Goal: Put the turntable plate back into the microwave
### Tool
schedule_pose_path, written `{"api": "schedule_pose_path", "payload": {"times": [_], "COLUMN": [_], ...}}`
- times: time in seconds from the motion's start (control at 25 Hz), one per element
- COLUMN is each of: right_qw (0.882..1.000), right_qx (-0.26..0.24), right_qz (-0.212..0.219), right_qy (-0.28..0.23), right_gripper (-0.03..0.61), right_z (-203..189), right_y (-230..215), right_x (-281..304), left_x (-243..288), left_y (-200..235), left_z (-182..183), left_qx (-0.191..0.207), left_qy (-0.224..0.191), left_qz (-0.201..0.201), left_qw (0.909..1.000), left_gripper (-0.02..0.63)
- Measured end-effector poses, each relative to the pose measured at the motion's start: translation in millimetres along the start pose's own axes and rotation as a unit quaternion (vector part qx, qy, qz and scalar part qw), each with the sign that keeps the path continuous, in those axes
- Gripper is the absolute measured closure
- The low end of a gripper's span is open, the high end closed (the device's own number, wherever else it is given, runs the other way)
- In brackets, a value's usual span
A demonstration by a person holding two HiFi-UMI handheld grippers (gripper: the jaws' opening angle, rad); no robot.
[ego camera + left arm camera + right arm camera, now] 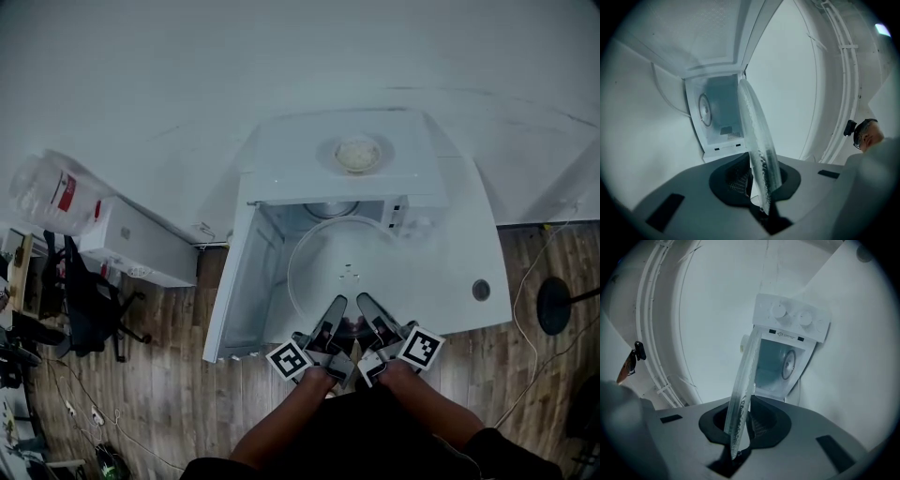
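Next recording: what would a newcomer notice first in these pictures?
A clear glass plate is held at the mouth of the open microwave, with the left gripper and right gripper both shut on its near rim. The door stands open at the left, and a pale round thing sits on the microwave's top.

Clear turntable plate (323, 267) before open microwave (300, 159)

Chair (89, 302) — bag (52, 192) (clear plastic).

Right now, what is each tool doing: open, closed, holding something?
Left tool: closed on the near edge of the turntable plate.
Right tool: closed on the same plate edge, beside the left one.
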State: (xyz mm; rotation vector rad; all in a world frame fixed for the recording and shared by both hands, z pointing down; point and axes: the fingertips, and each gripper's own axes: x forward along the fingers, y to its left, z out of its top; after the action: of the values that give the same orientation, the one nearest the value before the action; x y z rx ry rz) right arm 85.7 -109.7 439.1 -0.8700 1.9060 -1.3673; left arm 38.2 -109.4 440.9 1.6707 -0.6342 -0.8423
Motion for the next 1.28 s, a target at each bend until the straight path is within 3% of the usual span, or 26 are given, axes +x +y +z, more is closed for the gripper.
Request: {"api": "schedule_pose_path", "payload": {"times": [0.44, 0.92, 1.28], "right_qw": [0.998, 0.996, 0.996], "right_qx": [0.027, 0.041, 0.051], "right_qz": [-0.003, -0.01, -0.032], "right_qy": [0.057, 0.078, 0.062], "right_gripper": [0.515, 0.522, 0.523], "right_z": [11, 11, 13], "right_y": [-36, -62, -88], "right_x": [27, 62, 75], "left_x": [18, 41, 53], "left_y": [33, 68, 96], "left_z": [16, 52, 64], "left_qx": [0.004, -0.009, -0.021], "left_qy": [-0.051, -0.053, -0.044], "left_qz": [0.03, 0.029, 0.041], "left_qw": [0.9982, 0.9981, 0.9979], "left_gripper": [0.557, 0.56, 0.56]}}
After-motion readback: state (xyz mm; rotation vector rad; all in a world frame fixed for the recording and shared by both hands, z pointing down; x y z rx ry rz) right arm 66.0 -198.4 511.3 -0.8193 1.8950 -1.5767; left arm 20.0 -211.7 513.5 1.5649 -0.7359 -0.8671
